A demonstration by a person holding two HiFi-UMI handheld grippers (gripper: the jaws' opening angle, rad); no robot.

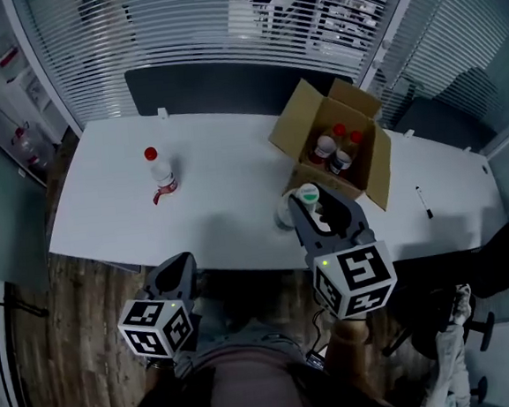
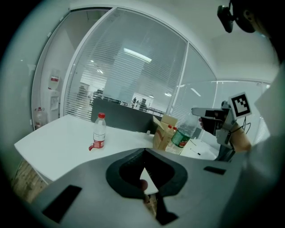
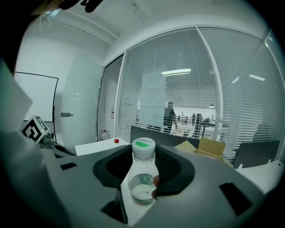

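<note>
Both claws at the table edge [image 1: 233, 258]: right claw [image 1: 314, 208] clamps a green-capped bottle [image 1: 308, 193], left claw [image 1: 183, 264] closed, empty.

Our left gripper [image 1: 177, 269] hangs low, close to our body, with the jaws together and nothing between them. Our right gripper [image 1: 325, 217] reaches further forward, its jaws pressed on an upright bottle [image 3: 143, 173]

text: none legible | bottle [image 3: 141, 185] cap [image 3: 143, 144] print: too blurred
</note>
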